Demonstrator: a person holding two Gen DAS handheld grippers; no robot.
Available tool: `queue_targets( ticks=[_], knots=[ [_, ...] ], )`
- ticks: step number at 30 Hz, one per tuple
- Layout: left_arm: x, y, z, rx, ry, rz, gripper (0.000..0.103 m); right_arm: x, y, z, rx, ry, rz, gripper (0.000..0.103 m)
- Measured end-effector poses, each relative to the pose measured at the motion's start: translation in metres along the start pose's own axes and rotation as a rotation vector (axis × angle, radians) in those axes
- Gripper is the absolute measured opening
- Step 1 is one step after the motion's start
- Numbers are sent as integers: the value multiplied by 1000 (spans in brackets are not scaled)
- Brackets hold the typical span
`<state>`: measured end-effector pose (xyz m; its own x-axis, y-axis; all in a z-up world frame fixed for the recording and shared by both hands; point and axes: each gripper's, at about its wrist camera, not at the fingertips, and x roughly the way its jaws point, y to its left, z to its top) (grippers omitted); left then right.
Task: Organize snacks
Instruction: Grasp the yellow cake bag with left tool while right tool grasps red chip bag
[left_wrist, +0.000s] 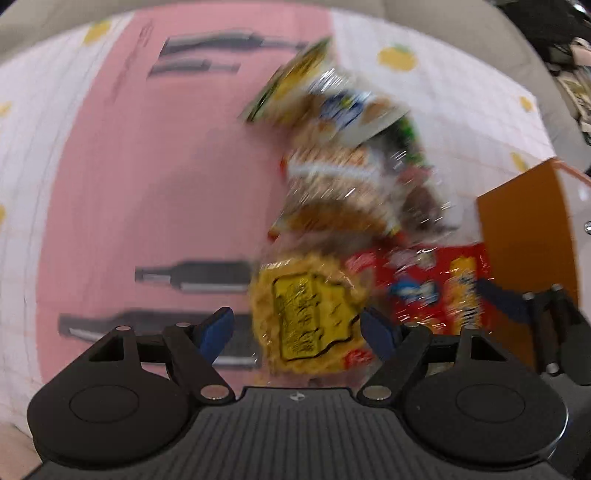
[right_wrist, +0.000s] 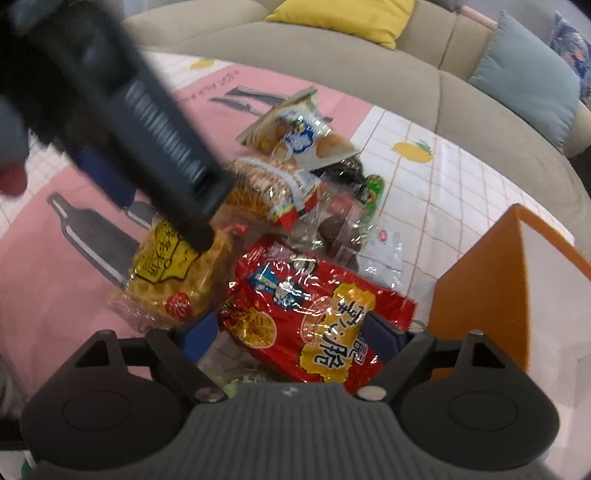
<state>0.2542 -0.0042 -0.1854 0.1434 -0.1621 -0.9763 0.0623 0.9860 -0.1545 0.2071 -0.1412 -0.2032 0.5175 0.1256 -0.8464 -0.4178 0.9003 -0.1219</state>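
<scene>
The left tool (left_wrist: 297, 328) stands at the bottom middle of the left wrist view with its blue-padded fingers (left_wrist: 216, 332) spread wide. The yellow-labelled waffle packet (left_wrist: 306, 317) lies between them, but neither pad presses on it. This view is blurred, so whether a pad brushes the wrapper cannot be told.

The right tool (right_wrist: 295, 332) sits at the bottom middle of the right wrist view, its fingers also spread wide. The near end of the red snack bag (right_wrist: 321, 314) lies between them, and the pads do not squeeze it.

In the right wrist view the left tool's black body (right_wrist: 140, 110) slants down from the upper left, its tip over the waffle packet (right_wrist: 166, 273), which lies left of the red bag and touches it.

Beyond these two, toward the middle of both frames, the rest of the snacks lie in a loose heap: a clear packet of golden biscuits (right_wrist: 269, 184), a blue-and-white bread packet (right_wrist: 299, 136) at the far end, a clear packet with dark brown pieces (right_wrist: 340, 229) and a green-edged packet (right_wrist: 373, 188) at the right.

All rest on a pink mat (right_wrist: 55, 288) printed with dark bottles, over a white grid-patterned cloth (right_wrist: 443, 192) with yellow fruit. An orange box (right_wrist: 476, 295) stands at the right edge, just beside the red bag. A beige sofa (right_wrist: 332, 62) with a yellow cushion (right_wrist: 351, 14) and a teal one (right_wrist: 532, 85) curves across the top.
</scene>
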Motion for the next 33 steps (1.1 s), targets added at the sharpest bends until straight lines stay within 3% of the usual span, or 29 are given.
queue_targets(
  ticks=[9, 18, 21, 24, 26, 28, 31, 33],
  knots=[
    [19, -6, 0, 4, -33, 29, 103, 14, 0, -3, -36, -4, -53, 91],
    [33, -16, 6, -9, -53, 18, 103, -1, 24, -7, -193, -69, -166, 90],
    [38, -21, 5, 24, -59, 64, 103, 0, 28, -10, -212, -49, -163, 72],
    [41, -28, 5, 74, -68, 103, 103, 4, 27, -12, -205, -36, -197, 71],
    [37, -27, 5, 67, -67, 87, 102, 2, 24, -12, -188, -41, -210, 66],
    [30, -25, 3, 60, -70, 89, 93, 0, 19, -10, -168, -49, -213, 57],
    [16, -25, 0, 61, -111, 100, 92, -9, 12, -8, -140, -72, -227, 39],
    [2, -25, -3, 57, -146, 99, 91, -15, 6, -5, -110, -82, -233, 33]
  ],
)
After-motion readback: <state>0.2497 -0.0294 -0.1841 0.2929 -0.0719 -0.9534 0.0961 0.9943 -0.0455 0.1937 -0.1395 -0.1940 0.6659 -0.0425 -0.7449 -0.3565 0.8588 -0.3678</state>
